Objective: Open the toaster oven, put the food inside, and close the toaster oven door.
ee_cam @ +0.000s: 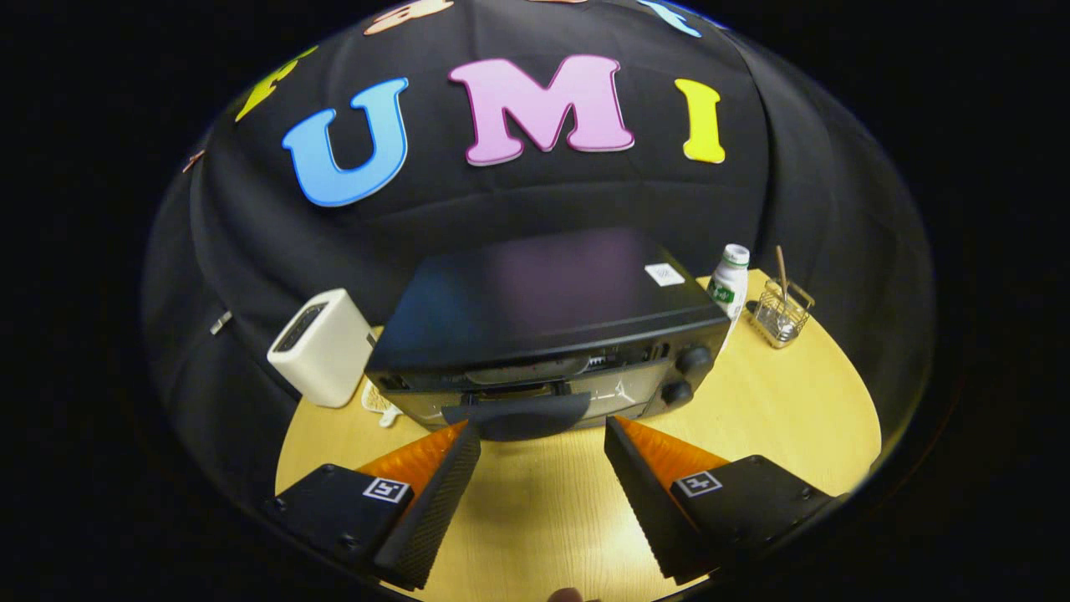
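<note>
Black boxy metal toaster oven (543, 326) on round pale wooden table (777, 418), its dark curved door handle (518, 415) just ahead of wide-spread, empty gripper (542, 435). Likely heavy, rigid; hinged door best gripped mid-handle.

A pale wooden table (777, 401) stands against the booth's black cloth wall (535, 201).

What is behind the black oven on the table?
Beside and behind the oven stand a white toaster, a bottle and a wire basket. The space directly behind is hidden. The gripper is open.
</note>
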A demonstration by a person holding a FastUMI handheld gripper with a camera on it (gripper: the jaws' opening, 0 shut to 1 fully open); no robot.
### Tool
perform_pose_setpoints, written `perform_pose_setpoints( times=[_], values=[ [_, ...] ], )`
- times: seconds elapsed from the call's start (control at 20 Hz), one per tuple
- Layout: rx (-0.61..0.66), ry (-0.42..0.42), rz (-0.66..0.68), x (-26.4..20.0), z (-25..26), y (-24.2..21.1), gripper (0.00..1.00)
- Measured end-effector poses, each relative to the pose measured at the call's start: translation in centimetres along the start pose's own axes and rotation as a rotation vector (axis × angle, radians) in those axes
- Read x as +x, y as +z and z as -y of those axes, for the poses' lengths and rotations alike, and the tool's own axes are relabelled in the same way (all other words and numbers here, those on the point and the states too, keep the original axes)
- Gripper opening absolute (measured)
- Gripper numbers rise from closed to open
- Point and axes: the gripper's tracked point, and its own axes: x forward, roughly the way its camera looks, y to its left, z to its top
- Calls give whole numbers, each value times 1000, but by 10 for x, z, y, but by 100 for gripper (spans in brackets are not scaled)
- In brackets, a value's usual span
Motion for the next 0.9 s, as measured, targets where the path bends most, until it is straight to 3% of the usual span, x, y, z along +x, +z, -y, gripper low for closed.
perform_pose_setpoints(
  times=[0.25,0.4,0.6,0.9],
  values=[
    [85,19,53,-37,13,33,99],
    [50,24,127,-74,34,51,99],
    [-21,-22,257,-127,80,82,99],
    [-10,-79,381,-199,146,119,98]
  ],
)
